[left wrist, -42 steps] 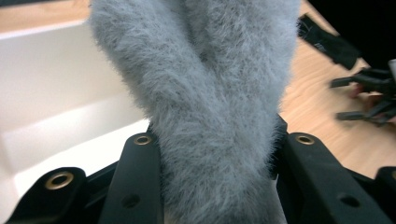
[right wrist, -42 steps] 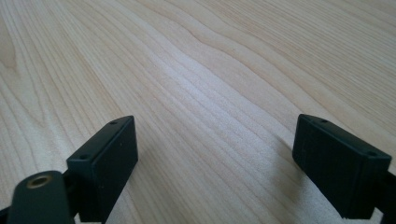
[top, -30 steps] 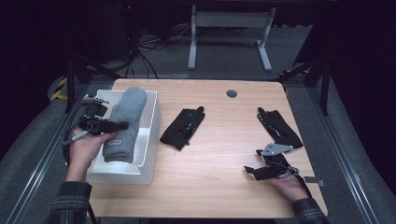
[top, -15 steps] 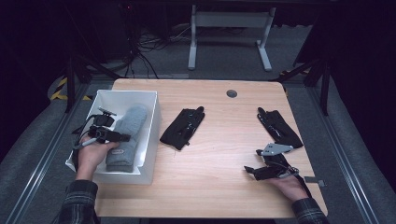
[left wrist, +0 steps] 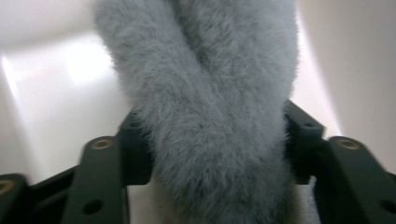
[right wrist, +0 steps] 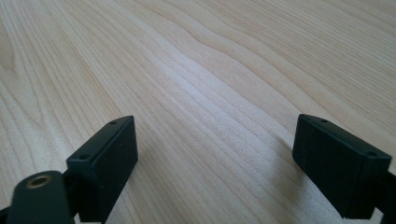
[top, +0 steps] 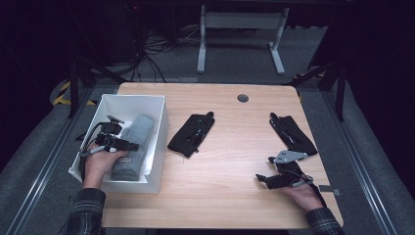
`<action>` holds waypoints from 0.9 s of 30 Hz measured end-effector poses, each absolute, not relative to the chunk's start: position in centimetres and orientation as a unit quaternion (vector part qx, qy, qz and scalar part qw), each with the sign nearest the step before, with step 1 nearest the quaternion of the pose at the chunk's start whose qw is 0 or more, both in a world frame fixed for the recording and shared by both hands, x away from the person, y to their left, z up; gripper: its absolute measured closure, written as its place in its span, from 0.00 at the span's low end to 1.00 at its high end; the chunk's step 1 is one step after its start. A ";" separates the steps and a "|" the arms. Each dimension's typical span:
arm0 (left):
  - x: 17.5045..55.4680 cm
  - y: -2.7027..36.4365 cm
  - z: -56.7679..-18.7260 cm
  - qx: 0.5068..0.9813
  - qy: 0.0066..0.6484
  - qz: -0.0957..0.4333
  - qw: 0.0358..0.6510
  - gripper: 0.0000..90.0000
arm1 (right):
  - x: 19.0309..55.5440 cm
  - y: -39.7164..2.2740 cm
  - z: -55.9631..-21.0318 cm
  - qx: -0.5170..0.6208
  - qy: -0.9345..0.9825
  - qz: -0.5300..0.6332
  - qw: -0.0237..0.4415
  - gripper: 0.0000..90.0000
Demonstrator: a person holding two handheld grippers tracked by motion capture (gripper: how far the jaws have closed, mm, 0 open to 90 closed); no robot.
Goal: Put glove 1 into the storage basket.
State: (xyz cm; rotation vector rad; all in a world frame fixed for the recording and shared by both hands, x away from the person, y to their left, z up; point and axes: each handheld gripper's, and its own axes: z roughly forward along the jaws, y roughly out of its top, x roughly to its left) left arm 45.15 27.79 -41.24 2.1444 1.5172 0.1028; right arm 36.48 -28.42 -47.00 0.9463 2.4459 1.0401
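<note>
A grey fuzzy rolled cloth (top: pixel 134 142) lies lengthwise in the white bin (top: pixel 160 128) at the table's left. My left gripper (top: pixel 129 146) reaches down into the bin across the roll's near end. In the left gripper view the grey roll (left wrist: pixel 205 93) fills the gap of my left gripper (left wrist: pixel 212 140). Its jaws have just been opening, and the fur only brushes the pads. My right gripper (top: pixel 266 178) rests low over the bare wood at the front right. It (right wrist: pixel 217 154) stands open with nothing between its jaws.
Two black glove-like fabric pieces lie on the wooden table (top: pixel 235 205): one (top: pixel 192 133) just right of the bin, the other (top: pixel 292 133) beyond the right gripper. A small dark round grommet (top: pixel 242 98) sits near the far edge.
The left hand has come down and toward me with the grey roll, setting it into the bin, and its jaws have spread. The right hand has stayed put.
</note>
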 end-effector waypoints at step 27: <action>42.0 21.5 -30.1 0.806 0.453 0.093 0.371 0.21 | 36.5 -28.4 -47.0 0.332 0.856 0.364 0.160 0.16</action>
